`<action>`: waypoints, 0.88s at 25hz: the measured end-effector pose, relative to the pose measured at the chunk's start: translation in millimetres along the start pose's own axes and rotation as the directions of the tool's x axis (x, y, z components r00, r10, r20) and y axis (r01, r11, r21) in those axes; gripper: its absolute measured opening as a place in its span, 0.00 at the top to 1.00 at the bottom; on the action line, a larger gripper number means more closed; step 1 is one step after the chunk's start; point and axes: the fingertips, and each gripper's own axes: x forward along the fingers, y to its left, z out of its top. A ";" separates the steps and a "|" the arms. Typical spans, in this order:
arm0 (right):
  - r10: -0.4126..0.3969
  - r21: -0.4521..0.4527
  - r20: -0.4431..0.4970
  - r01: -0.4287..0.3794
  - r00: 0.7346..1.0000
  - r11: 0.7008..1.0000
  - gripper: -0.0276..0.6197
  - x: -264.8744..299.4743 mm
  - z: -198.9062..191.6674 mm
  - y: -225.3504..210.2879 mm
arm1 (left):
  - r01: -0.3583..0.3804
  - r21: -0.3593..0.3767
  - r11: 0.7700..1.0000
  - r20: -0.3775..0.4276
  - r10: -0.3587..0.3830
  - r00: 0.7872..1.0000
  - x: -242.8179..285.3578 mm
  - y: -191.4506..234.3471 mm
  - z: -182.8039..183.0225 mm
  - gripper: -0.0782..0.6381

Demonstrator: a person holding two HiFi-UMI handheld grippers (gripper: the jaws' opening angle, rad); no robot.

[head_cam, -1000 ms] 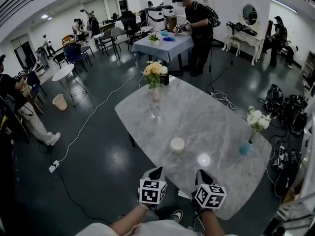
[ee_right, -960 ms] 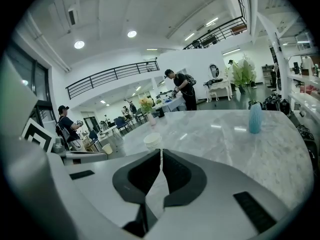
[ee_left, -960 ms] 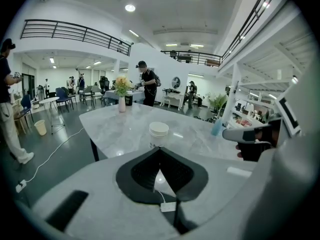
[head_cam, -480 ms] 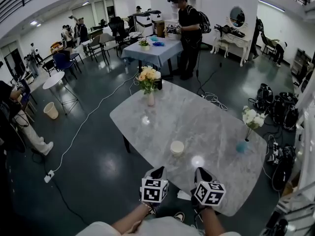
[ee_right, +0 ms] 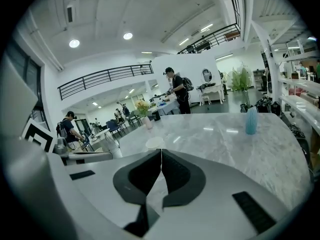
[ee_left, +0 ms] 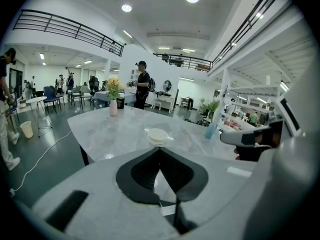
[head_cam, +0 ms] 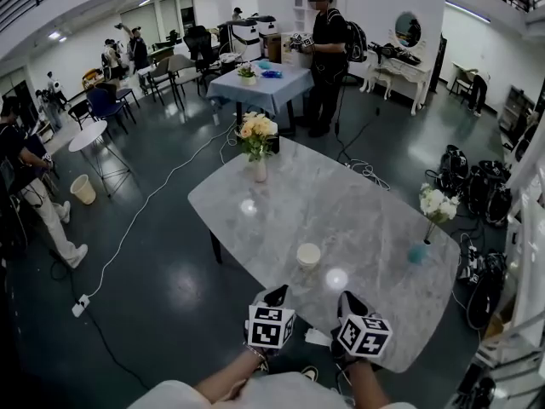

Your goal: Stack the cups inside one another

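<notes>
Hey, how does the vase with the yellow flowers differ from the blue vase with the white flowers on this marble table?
The pale pink vase of yellow flowers carries a full, round bunch, while the blue vase of white flowers carries a smaller, looser one. The pale pink vase stands at the far end of the grey marble table, and the blue vase stands near its right edge. Both are upright, and each holds flowers.

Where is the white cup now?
In the head view, the white cup stands on the marble table, just beyond the left hand-held gripper and right hand-held gripper, touching neither.
</notes>
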 end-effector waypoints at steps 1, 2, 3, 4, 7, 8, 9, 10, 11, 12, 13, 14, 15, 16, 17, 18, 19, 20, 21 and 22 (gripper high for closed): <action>-0.005 -0.011 -0.001 0.005 1.000 1.000 0.94 0.0 0.3 0.7 | 0.000 0.001 1.000 0.001 0.000 1.000 -0.1 0.3 0.4 0.90; -0.009 -0.022 -0.001 0.009 1.000 1.000 0.95 0.3 0.6 1.3 | 0.001 0.002 1.000 0.001 -0.001 1.000 0.0 0.8 0.7 0.90; -0.010 -0.026 -0.001 0.010 1.000 1.000 0.95 0.9 0.6 1.8 | 0.001 0.002 1.000 0.001 -0.001 1.000 0.3 1.5 0.7 0.90; -0.009 -0.022 -0.001 0.009 1.000 1.000 0.95 1.8 0.2 2.2 | 0.001 0.001 1.000 0.001 -0.001 1.000 0.6 2.5 0.3 0.90; -0.010 -0.011 -0.005 0.010 1.000 1.000 0.95 3.6 -1.4 2.2 | -0.001 -0.002 1.000 0.000 0.001 1.000 0.6 5.9 -0.6 0.90; -0.012 -0.012 -0.006 0.012 1.000 1.000 0.95 3.6 -1.4 2.2 | -0.002 -0.003 1.000 0.001 0.002 1.000 0.2 6.5 -0.4 0.90; -0.013 -0.014 -0.007 0.013 1.000 1.000 0.95 3.3 -1.1 2.3 | -0.003 -0.004 1.000 0.001 0.003 1.000 -0.2 6.9 0.0 0.90; -0.013 -0.016 -0.008 0.013 1.000 1.000 0.95 3.0 -0.9 2.5 | -0.004 -0.005 1.000 0.001 0.004 1.000 -0.6 7.0 0.4 0.90; -0.013 -0.017 -0.010 0.013 1.000 1.000 0.95 2.6 -1.0 2.9 | -0.004 -0.007 1.000 0.000 0.004 1.000 -1.0 7.0 0.4 0.90; -0.013 -0.018 -0.012 0.013 1.000 1.000 0.95 2.5 -1.3 3.3 | -0.004 -0.007 1.000 -0.001 0.004 1.000 -1.2 7.0 -0.1 0.90; -0.012 -0.018 -0.013 0.012 1.000 1.000 0.95 2.4 -1.8 3.8 | -0.004 -0.008 1.000 -0.002 0.004 1.000 -1.3 7.0 -0.6 0.90; -0.012 -0.018 -0.014 0.012 1.000 1.000 0.95 2.4 -2.2 4.2 | -0.003 -0.009 1.000 -0.004 0.003 1.000 -1.1 6.9 -1.3 0.90; -0.012 -0.018 -0.015 0.012 1.000 1.000 0.95 2.2 -2.6 4.3 | -0.002 -0.010 1.000 -0.004 0.002 1.000 -0.9 6.6 -1.8 0.90; -0.013 -0.019 -0.017 0.012 1.000 1.000 0.95 1.8 -3.0 4.0 | -0.002 -0.011 1.000 -0.005 0.002 1.000 -0.7 6.2 -2.3 0.90; -0.013 -0.020 -0.018 0.013 1.000 1.000 0.95 1.5 -3.4 3.7 | -0.002 -0.013 1.000 -0.005 0.002 1.000 -0.7 6.0 -2.7 0.90; -0.014 -0.022 -0.019 0.013 1.000 1.000 0.95 1.3 -3.9 3.5 | -0.002 -0.013 1.000 -0.005 0.002 1.000 -0.7 6.1 -3.0 0.90; -0.014 -0.023 -0.020 0.014 1.000 1.000 0.95 0.9 -4.2 3.3 | -0.002 -0.014 1.000 -0.005 0.002 1.000 -0.7 6.3 -3.3 0.90; -0.015 -0.024 -0.020 0.014 1.000 1.000 0.95 0.5 -4.2 3.0 | -0.002 -0.014 1.000 -0.005 0.002 1.000 -0.6 6.3 -3.4 0.90; -0.016 -0.025 -0.021 0.015 1.000 1.000 0.95 0.1 -4.0 2.6 | -0.002 -0.015 1.000 -0.006 0.002 1.000 -0.6 6.1 -3.3 0.90; -0.017 -0.025 -0.022 0.016 1.000 1.000 0.95 -0.1 -3.8 2.4 | -0.002 -0.015 1.000 -0.007 0.002 1.000 -0.6 6.1 -2.9 0.90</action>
